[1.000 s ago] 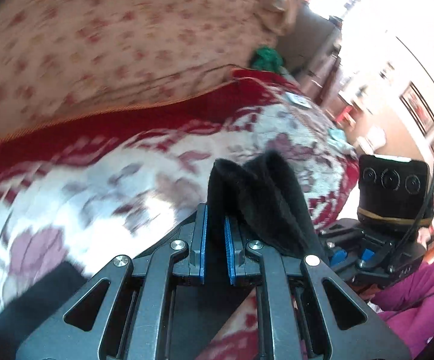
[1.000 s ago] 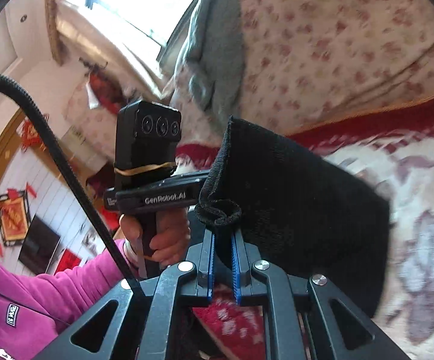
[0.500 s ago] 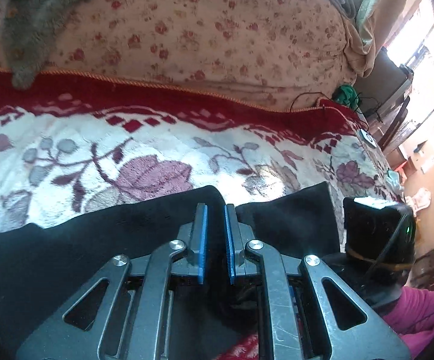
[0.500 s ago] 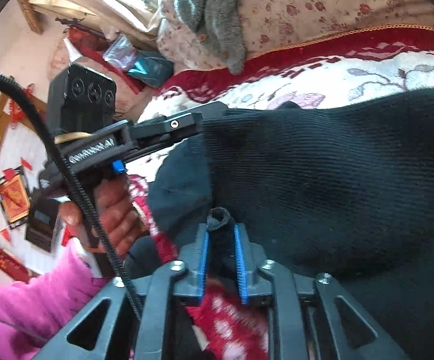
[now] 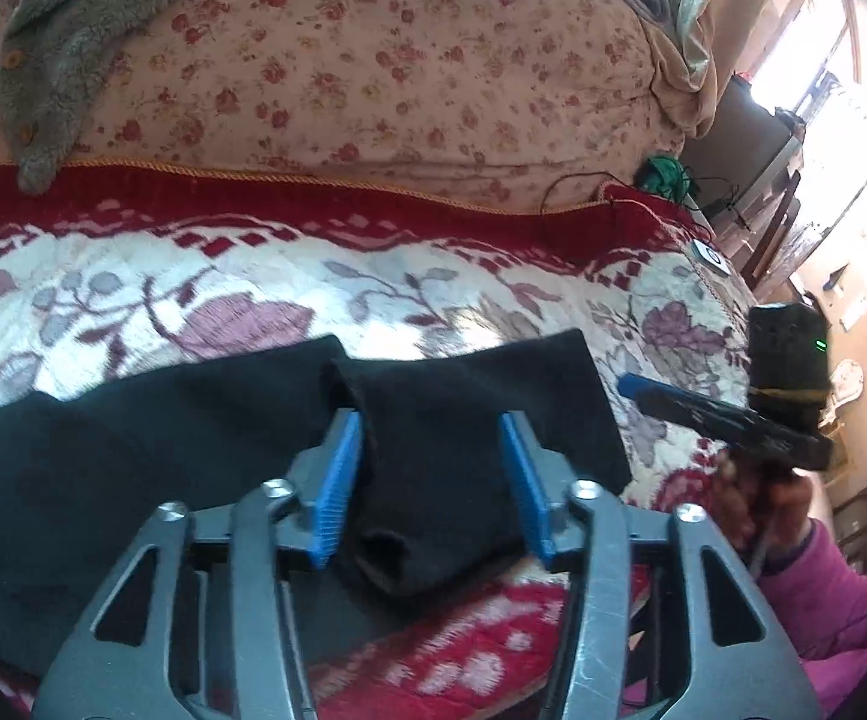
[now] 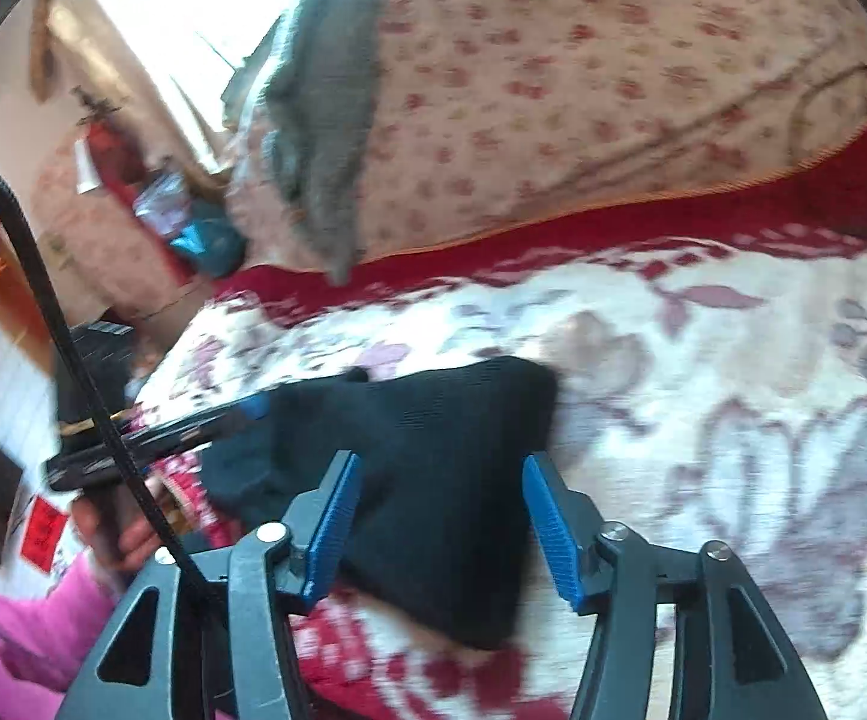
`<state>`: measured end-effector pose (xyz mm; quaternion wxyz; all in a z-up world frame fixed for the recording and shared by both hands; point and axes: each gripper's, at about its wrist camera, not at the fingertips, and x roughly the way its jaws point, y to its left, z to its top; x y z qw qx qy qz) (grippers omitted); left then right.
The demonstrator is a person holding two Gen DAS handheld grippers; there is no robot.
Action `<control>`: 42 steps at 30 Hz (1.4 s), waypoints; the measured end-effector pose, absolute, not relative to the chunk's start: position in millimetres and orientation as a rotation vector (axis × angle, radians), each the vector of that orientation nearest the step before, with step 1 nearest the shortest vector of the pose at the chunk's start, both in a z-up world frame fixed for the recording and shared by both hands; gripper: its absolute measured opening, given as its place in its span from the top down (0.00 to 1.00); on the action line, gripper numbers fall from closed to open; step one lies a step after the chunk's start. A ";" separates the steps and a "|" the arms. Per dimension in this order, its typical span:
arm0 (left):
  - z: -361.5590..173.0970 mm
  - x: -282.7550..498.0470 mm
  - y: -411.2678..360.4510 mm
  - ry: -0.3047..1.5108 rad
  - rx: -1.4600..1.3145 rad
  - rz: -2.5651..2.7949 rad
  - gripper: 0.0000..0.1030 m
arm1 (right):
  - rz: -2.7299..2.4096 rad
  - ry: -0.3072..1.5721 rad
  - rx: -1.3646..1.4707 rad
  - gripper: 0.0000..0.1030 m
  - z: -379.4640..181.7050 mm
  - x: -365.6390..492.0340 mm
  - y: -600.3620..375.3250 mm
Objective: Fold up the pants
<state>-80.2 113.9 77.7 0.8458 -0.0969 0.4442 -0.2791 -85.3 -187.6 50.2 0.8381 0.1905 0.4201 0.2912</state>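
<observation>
The black pants (image 5: 133, 450) lie on the floral bed cover (image 5: 193, 294), stretching to the left in the left wrist view. My left gripper (image 5: 433, 450) is open, its blue pads either side of a loose fold of the pants end. In the right wrist view the pants end (image 6: 433, 468) lies flat between the open jaws of my right gripper (image 6: 442, 492). The right gripper also shows in the left wrist view (image 5: 733, 414), just right of the pants. The left gripper shows in the right wrist view (image 6: 163, 438), at the left edge of the fabric.
A flowered quilt (image 5: 403, 60) is piled along the back of the bed with a grey fleece garment (image 5: 67, 36) draped over it. A green cable bundle (image 5: 661, 171) lies at the bed's far right corner. The bed edge runs close to my pink sleeve (image 5: 823, 600).
Both grippers have opened and let go of the pants. The pants end, lifted a second ago, now lies down on the bed cover.
</observation>
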 end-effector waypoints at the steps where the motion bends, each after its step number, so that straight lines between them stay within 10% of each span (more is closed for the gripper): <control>1: 74.8 -80.9 110.1 0.942 -0.197 -0.582 0.49 | 0.605 0.899 0.421 0.44 44.0 -79.6 -191.1; 9: 43.1 -70.8 104.1 1.013 -0.181 -0.445 0.49 | 0.636 0.992 0.503 0.43 7.1 -38.7 -190.9; 15: 29.5 -58.8 101.9 1.026 -0.268 -0.445 0.49 | 0.668 1.013 0.688 0.64 -8.9 -36.4 -191.6; 19: 38.6 -63.5 100.0 1.062 -0.269 -0.507 0.79 | 0.759 0.974 0.808 0.71 5.0 -43.6 -201.3; 42: 61.3 -89.9 94.4 0.943 -0.145 -0.297 0.79 | 0.635 0.836 0.415 0.59 55.3 -81.4 -175.6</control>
